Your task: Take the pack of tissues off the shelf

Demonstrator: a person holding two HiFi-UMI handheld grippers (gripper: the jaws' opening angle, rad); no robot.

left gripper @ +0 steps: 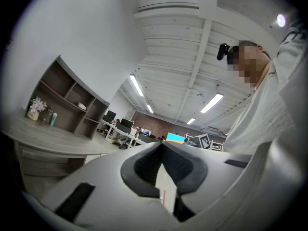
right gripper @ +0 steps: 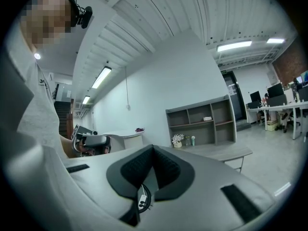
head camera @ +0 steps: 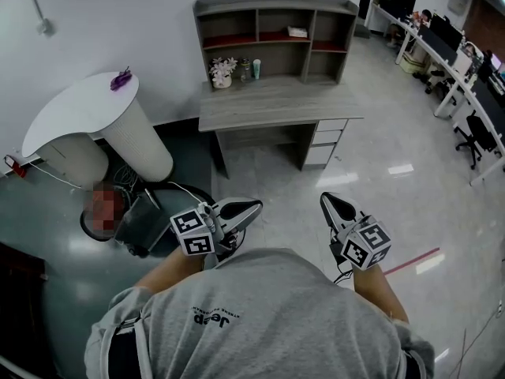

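The pack of tissues (head camera: pixel 297 31) is a small white packet lying in the middle upper compartment of the grey shelf unit (head camera: pixel 274 6) on the desk (head camera: pixel 276 101). It is also small and far off in the left gripper view as the tissue pack (left gripper: pixel 82 106) and in the right gripper view as the tissue pack (right gripper: pixel 207 119). My left gripper (head camera: pixel 256 204) and right gripper (head camera: pixel 325 197) are held side by side near my body, well short of the desk and pointing toward it. The left gripper (left gripper: pixel 161 144) and right gripper (right gripper: pixel 153 147) are both shut and hold nothing.
A vase of flowers (head camera: pixel 222 71) and a small bottle (head camera: pixel 256 69) stand on the desk under the shelves. A white round table (head camera: pixel 87 109) stands at left, with dark gear (head camera: pixel 142 223) on the floor below it. Office desks and chairs (head camera: pixel 465 93) line the right. Glossy floor lies between me and the desk.
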